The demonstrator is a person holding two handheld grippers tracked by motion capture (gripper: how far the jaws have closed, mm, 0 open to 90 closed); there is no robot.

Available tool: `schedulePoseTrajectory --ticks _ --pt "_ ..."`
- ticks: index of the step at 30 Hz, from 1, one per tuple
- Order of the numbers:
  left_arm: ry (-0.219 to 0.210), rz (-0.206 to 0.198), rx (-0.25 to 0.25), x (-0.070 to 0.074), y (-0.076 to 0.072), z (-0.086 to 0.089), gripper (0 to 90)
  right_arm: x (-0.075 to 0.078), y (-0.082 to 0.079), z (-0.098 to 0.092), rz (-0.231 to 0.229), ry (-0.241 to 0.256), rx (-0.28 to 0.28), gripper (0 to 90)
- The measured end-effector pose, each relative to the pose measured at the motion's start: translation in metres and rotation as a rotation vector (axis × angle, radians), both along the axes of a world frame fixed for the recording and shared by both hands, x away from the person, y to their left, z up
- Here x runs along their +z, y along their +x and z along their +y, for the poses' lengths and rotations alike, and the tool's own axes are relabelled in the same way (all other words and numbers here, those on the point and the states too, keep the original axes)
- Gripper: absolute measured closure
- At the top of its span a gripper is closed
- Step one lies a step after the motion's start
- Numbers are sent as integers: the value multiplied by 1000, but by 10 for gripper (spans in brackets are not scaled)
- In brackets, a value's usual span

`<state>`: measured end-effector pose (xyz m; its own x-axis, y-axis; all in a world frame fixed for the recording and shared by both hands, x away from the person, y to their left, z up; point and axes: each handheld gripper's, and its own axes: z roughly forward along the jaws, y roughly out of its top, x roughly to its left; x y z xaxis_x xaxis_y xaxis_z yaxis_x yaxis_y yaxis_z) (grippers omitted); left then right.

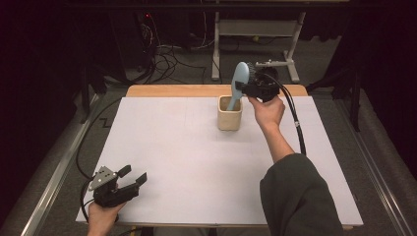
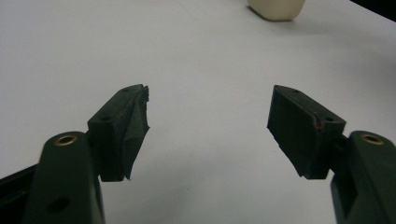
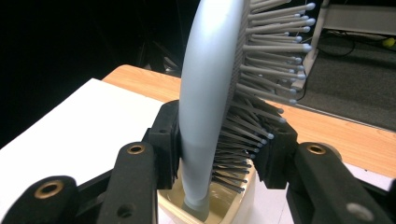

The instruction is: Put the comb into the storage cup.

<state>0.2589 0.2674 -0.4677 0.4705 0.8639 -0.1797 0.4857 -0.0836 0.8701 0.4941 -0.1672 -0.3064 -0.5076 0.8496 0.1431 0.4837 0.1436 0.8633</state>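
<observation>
1. Your right gripper (image 3: 219, 154) clamps the blue hairbrush (image 1: 239, 81), handle down inside the cream cup (image 1: 229, 119).
2. Keep the brush upright; avoid tipping the cup.
3. Your left gripper (image 2: 210, 126) rests spread, empty.

Overhead light brightens the white table sheet (image 1: 196, 147) while the surroundings fall into darkness. Shadows are soft. Close jaws in both gripper views look slightly blurred.

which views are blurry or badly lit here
High view: white table evenly lit, surroundings nearly black. Left gripper view: left claw soft and out of focus up close, cup cut off. Right gripper view: hairbrush sharp, background dark at left.
</observation>
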Motion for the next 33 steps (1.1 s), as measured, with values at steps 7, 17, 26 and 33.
schedulePoseTrajectory --ticks 7,17,26,33 --pt "-1 -2 1 0 0 0 295 -5 2 2 12 -2 1 586" --pt "-2 -2 2 0 0 0 295 -10 4 4 24 -5 -4 582" --pt "-1 -1 1 0 0 0 296 -15 6 6 38 -8 -6 579" --pt "-1 -3 0 0 0 0 296 -18 7 7 51 -14 -7 575"
